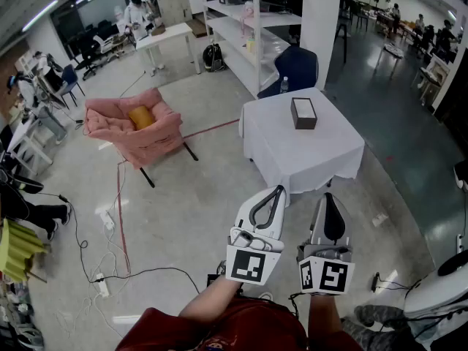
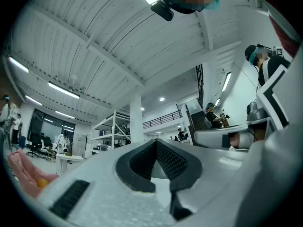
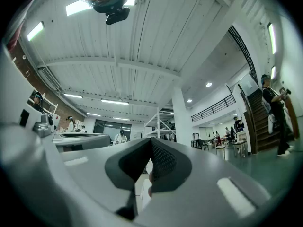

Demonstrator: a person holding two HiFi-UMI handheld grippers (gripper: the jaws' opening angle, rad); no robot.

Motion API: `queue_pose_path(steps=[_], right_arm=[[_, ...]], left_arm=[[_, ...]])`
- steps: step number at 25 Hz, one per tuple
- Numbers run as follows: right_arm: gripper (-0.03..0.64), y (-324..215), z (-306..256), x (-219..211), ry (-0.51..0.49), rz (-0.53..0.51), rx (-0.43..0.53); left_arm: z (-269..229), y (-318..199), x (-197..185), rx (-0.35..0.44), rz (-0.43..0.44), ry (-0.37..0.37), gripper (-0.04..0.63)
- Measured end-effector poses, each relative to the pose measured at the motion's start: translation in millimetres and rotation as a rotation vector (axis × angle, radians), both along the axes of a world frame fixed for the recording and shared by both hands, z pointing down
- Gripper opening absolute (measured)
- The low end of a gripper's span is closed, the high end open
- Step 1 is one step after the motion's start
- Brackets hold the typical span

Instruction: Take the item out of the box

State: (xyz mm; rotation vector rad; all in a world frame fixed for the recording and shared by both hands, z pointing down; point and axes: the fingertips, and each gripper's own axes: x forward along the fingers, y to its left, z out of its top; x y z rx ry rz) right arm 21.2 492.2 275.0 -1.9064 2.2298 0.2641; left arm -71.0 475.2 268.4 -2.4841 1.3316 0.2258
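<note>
Held left tongs (image 1: 276, 191) & right tongs (image 1: 327, 196) pinched together, empty, near body. Spotted box (image 1: 303, 112) on table (image 1: 322, 159) well ahead, approx btwn both, long axis pointing away; neither side clearly nearer. Contents not visible.

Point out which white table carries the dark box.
The cloth-draped table at the middle of the head view: the dark box sits on its top. The far table, upper left, has bare legs and no cloth.
</note>
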Motion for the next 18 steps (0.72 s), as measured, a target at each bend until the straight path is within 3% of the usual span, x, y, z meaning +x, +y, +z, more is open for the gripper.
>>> queue_pose_path(steps=[9,18], right_arm=[[0.0,7,1,1,0.005,0.011,0.002],[0.002,22,5,26,-0.046,0.006,0.004]], left_arm=[[1,7,1,0.006,0.012,-0.02,0.002],[2,16,24,-0.021,0.041,0.061,0.002]])
